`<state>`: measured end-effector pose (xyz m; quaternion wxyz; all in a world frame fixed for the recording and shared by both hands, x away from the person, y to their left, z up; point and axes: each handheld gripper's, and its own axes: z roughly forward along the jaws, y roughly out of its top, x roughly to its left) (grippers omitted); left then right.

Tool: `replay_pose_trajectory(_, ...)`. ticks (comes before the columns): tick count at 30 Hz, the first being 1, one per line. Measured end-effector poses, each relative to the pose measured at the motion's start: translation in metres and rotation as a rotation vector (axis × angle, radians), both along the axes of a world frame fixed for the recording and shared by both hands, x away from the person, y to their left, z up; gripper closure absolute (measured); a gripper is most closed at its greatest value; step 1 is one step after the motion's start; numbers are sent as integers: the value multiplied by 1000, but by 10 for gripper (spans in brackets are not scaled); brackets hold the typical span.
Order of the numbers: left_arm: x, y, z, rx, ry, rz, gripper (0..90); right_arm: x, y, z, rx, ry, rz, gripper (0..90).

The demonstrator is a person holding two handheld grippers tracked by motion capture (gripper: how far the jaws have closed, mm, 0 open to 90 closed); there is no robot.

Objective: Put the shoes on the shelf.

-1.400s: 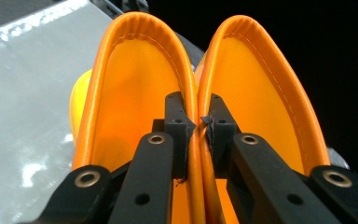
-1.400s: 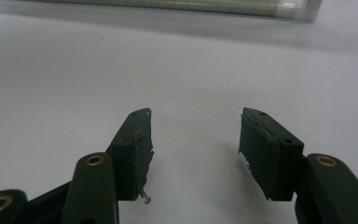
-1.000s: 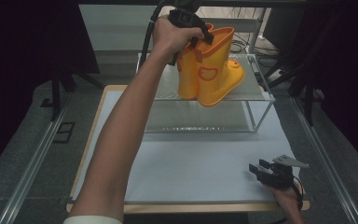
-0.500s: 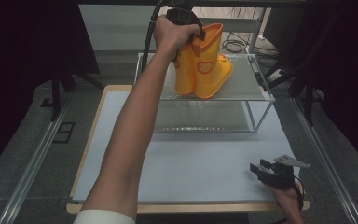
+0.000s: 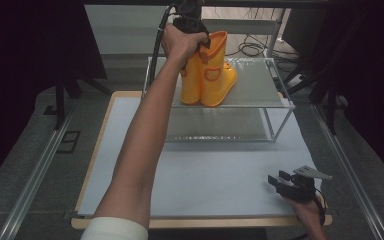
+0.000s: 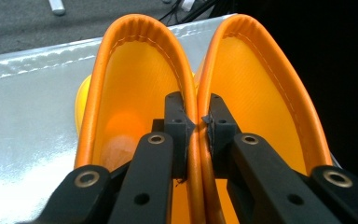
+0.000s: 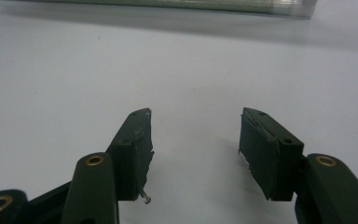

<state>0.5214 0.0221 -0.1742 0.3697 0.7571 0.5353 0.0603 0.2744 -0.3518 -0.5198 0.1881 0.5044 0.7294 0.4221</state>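
The left gripper (image 5: pixel 196 36) clamped the two touching inner rims of a pair of orange rubber boots (image 5: pixel 209 72), one jaw inside each boot top, as the pair stood upright beneath it on the upper shelf (image 5: pixel 260 85) of a glass rack. Well apart, the right gripper (image 5: pixel 281 184) rested near the table's (image 5: pixel 220 175) front edge, its jaws spread wide with nothing between them.

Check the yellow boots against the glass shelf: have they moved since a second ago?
Yes. The yellow boots, pinched together by the left gripper, have come down and shifted left, so their soles now sit on the glass shelf instead of hanging tilted above it.
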Motion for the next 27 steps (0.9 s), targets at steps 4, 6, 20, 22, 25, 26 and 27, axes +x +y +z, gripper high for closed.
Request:
replay_pose_trajectory(4,0,4,-1,-7,-6,4,814,0,2,-1,-4,4,7,437)
replay_pose_trajectory(6,0,5,-1,-11,-25,11,789,0,2,-1,-5,6,8,437)
replay_pose_trajectory(20,-20,10,17,-48,-106,-50,476,0,4,-2,-9,6,12,437)
replay_pose_trajectory(22,-27,15,22,-67,-122,-60,471,0,4,-2,-9,7,9,437)
replay_pose_trajectory(25,-38,24,29,-71,-153,-82,474,0,3,-2,-9,10,7,437)
replay_pose_trajectory(26,-43,26,31,-57,-167,-84,487,0,3,-2,-12,8,6,437)
replay_pose_trajectory(27,-48,29,32,-38,-178,-88,524,0,3,-1,-13,7,5,437)
